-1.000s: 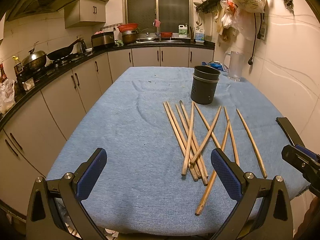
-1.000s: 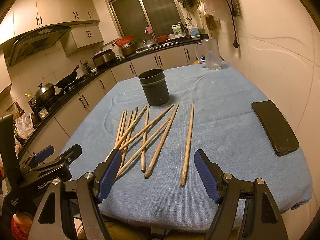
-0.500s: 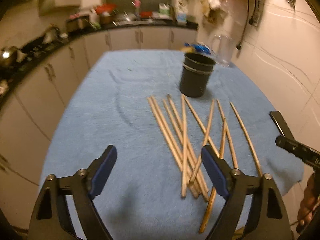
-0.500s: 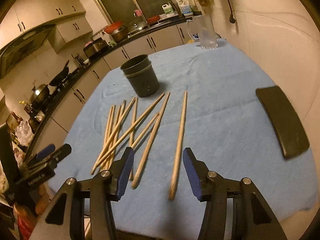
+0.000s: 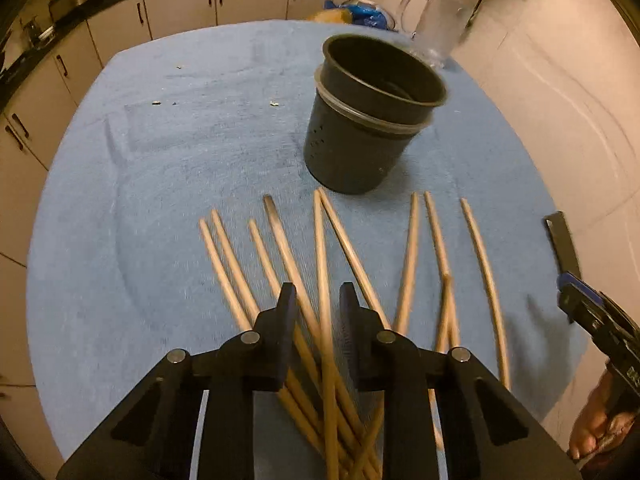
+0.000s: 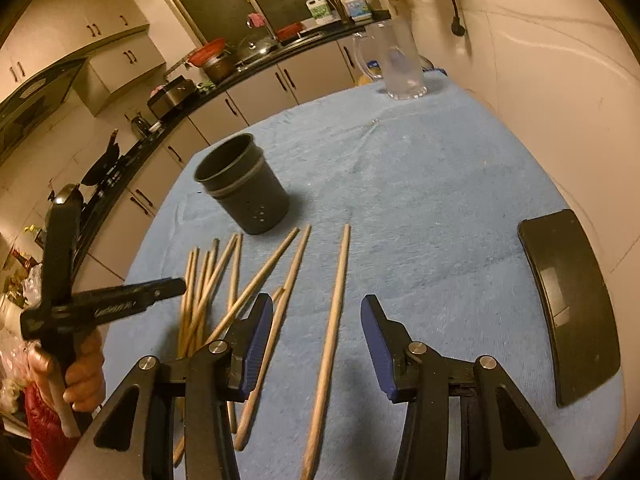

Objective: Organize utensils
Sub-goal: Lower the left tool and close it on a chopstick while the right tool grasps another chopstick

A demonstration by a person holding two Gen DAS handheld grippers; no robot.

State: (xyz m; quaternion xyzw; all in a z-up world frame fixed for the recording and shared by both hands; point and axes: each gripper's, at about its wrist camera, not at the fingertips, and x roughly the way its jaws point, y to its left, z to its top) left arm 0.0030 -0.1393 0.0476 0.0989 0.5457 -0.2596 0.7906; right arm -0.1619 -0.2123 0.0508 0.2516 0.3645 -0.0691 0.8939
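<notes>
Blue-toweled table (image 5: 120, 280) carried the chopsticks (image 5: 326, 320) below the dark holder (image 5: 360, 120), long axes toward 12 o'clock, one stick passing untouched between the nearer left gripper (image 5: 318, 300)'s narrowed, just-closing jaws, while the right gripper (image 6: 316, 328) straddled another, unclenched.

The left gripper (image 5: 318, 300) tips steeply down, its jaws just drawn in to a narrow gap, not visibly pinching anything. The right gripper (image 6: 316, 332) slants down less sharply, jaws half apart after closing somewhat. A hand (image 6: 82, 372) grips the left tool's handle.
</notes>
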